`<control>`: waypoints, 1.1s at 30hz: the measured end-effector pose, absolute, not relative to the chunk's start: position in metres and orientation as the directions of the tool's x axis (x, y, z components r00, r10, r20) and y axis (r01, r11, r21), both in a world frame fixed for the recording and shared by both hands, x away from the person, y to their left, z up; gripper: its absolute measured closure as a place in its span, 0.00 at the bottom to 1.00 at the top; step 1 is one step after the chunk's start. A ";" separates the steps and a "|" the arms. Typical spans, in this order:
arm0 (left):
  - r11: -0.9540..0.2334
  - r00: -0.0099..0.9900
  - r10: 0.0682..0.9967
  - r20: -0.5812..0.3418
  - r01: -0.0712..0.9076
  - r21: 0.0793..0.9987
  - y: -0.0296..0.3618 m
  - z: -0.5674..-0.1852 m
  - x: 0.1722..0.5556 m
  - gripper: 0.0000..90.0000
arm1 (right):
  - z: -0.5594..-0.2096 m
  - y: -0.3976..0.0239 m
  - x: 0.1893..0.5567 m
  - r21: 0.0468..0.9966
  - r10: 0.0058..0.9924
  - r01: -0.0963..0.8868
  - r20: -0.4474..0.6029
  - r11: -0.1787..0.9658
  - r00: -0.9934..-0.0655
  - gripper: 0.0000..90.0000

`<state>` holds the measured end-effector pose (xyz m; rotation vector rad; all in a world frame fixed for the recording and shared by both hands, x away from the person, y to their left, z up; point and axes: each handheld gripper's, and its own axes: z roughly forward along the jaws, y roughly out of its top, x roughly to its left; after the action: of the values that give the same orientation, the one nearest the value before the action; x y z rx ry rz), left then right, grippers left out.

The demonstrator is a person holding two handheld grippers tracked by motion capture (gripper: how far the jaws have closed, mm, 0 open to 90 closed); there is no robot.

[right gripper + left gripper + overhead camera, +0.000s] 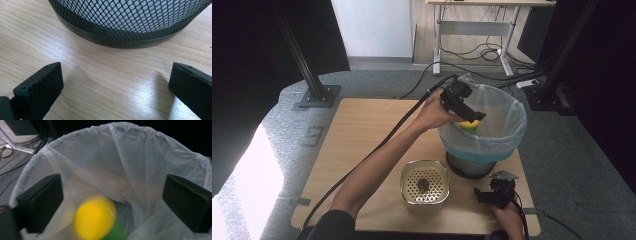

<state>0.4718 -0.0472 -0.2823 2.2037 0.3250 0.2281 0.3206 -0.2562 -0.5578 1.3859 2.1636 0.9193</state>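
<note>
Two jaws of my left gripper [110, 202] stand wide apart over the lined mesh bin [512, 112]. Yellow ball [95, 217] sits blurred between and below them, untouched, apparently dropping into the bag; something green [115, 233] lies beneath it. Judgement: release step of a clear-out. My right gripper [116, 85] rests low on the counter [362, 130] just beside the bin's base, jaws apart, empty. Perforated cream container [424, 186] nearby holds one small dark object [422, 184]. Next move probably calls for drawing the left back and reaching into that container.
</note>
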 end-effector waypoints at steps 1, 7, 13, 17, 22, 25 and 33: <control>-0.584 0.948 0.316 0.046 0.156 0.797 -0.046 -0.281 0.472 0.00 | -0.558 -0.256 0.321 0.715 0.906 0.636 0.010 0.289 -0.423 0.00; -0.561 0.951 0.307 0.039 0.148 0.814 -0.030 -0.273 0.470 0.00 | -0.558 -0.256 0.321 0.715 0.906 0.636 0.010 0.290 -0.424 0.00; -0.536 0.952 0.304 0.044 0.133 0.834 -0.009 -0.271 0.466 0.00 | -0.558 -0.256 0.320 0.715 0.905 0.636 0.010 0.291 -0.425 0.00; -0.514 0.946 0.321 0.041 0.138 0.847 0.009 -0.272 0.467 0.00 | -0.558 -0.256 0.320 0.715 0.905 0.635 0.010 0.291 -0.425 0.00; -0.497 0.938 0.345 0.033 0.153 0.854 0.031 -0.274 0.469 0.00 | -0.558 -0.256 0.320 0.715 0.905 0.635 0.009 0.291 -0.425 0.00; -0.487 0.932 0.360 0.028 0.162 0.858 0.045 -0.276 0.469 0.00 | -0.558 -0.256 0.320 0.715 0.905 0.635 0.009 0.292 -0.426 0.00; -0.461 0.913 0.406 0.051 0.156 0.874 0.078 -0.287 0.467 0.00 | -0.558 -0.256 0.320 0.715 0.905 0.636 0.009 0.291 -0.425 0.00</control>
<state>0.4666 0.0784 -0.2871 2.0507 0.4028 0.3081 0.3205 -0.2562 -0.5578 1.3825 2.1674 0.9194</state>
